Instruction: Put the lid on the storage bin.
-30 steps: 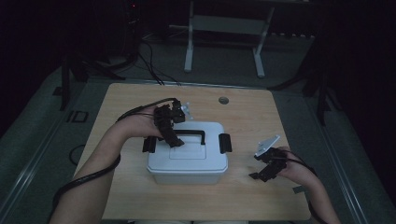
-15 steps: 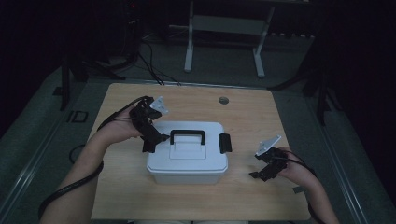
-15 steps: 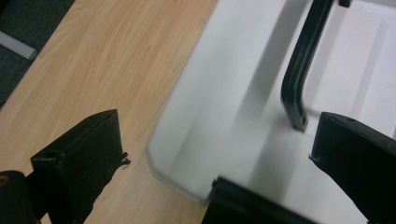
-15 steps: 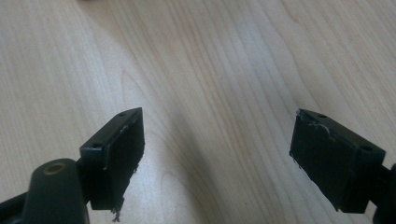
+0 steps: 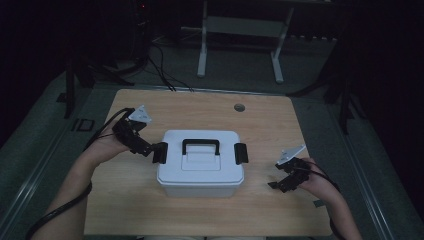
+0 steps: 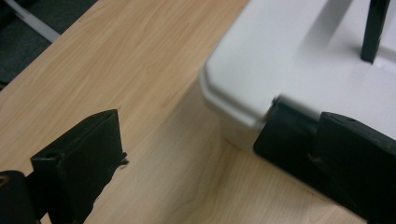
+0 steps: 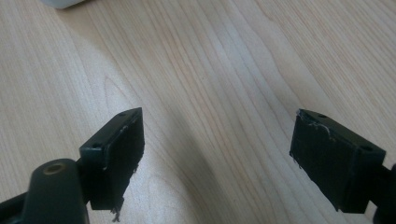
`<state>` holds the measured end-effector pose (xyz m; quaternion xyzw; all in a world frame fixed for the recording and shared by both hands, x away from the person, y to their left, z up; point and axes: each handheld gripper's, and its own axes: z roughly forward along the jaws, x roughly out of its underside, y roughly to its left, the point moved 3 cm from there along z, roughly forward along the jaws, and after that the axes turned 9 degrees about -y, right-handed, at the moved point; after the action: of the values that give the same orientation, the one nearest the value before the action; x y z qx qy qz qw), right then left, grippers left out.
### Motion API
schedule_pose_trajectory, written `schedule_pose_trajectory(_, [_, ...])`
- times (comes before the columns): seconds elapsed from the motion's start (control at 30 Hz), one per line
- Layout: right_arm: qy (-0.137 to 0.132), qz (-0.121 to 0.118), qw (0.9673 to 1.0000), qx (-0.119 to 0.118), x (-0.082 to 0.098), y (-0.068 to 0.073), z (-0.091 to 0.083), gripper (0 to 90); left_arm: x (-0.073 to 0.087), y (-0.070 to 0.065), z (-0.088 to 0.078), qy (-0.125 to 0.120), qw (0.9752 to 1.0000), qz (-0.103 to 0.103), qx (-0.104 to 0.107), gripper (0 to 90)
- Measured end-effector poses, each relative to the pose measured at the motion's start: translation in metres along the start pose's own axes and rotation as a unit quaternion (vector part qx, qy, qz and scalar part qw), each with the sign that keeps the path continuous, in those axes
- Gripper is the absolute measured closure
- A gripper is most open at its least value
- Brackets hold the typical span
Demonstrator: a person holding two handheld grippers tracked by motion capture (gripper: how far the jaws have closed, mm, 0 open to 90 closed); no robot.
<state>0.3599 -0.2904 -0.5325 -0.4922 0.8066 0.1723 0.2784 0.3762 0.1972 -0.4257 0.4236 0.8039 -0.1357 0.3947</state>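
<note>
Left of the smooth white plastic box [image 5: 200, 162], left gripper [image 5: 148, 148] gapes empty beside its black latch [image 6: 285, 135]; right gripper [image 5: 281, 186] spread, empty too.

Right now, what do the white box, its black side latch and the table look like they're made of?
Box: probably plastic, smooth matte white with rounded moulded corners. Latch: likely plastic too, plain dull black. Table: wood or wood-look laminate, pale with visible grain; which one I can't tell.

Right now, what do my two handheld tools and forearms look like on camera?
Both tools are black. The left tool and the right tool each carry a grey three-cornered plate on top and trail a black cable along a bare forearm, with no sleeves showing. Their jaws are flat, rectangular black blocks.
</note>
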Motion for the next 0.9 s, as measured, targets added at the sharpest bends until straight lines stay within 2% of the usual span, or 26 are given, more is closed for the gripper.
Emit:
schedule_pose_trajectory(0.17, [-0.002,0.007,1.0,0.004,0.003,-0.001,-0.001,17.3,0.018,0.006,-0.009,-0.017,0.9998,-0.011,-0.009,2.0])
schedule_pose_trajectory(0.3, [-0.009,0.01,0.9999,0.009,0.004,-0.002,-0.002,17.3,0.032,0.011,-0.014,-0.035,0.9985,-0.043,-0.006,2.0])
schedule_pose_trajectory(0.37, [-0.013,0.014,0.9997,0.013,0.005,-0.003,-0.002,17.1,0.039,0.011,-0.015,-0.037,0.9983,-0.045,-0.009,2.0])
schedule_pose_trajectory(0.43, [-0.015,0.015,0.9997,0.015,0.005,-0.004,-0.002,17.1,0.039,0.011,-0.015,-0.037,0.9983,-0.045,-0.009,2.0])
schedule_pose_trajectory(0.47, [-0.018,0.017,0.9995,0.019,0.006,-0.005,-0.002,17.1,0.05,0.011,-0.016,-0.039,0.9981,-0.047,-0.008,2.0])
schedule_pose_trajectory(0.53, [-0.019,0.019,0.9993,0.025,0.007,-0.005,-0.002,17.1,0.058,0.011,-0.017,-0.044,0.9974,-0.057,-0.001,2.0])
schedule_pose_trajectory(0.73, [-0.029,0.036,0.9982,0.04,0.015,-0.009,-0.002,16.9,0.083,0.014,-0.023,-0.058,0.9952,-0.074,-0.025,2.0])
schedule_pose_trajectory(0.83, [-0.039,0.046,0.9972,0.044,0.017,-0.01,-0.003,16.7,0.091,0.013,-0.022,-0.064,0.994,-0.083,-0.031,2.0])
schedule_pose_trajectory(0.87, [-0.043,0.048,0.9968,0.048,0.017,-0.011,-0.003,16.7,0.099,0.011,-0.02,-0.067,0.9931,-0.086,-0.042,2.0])
schedule_pose_trajectory(0.9, [-0.048,0.051,0.9963,0.051,0.018,-0.011,-0.003,16.7,0.103,0.01,-0.019,-0.068,0.9927,-0.091,-0.04,2.0])
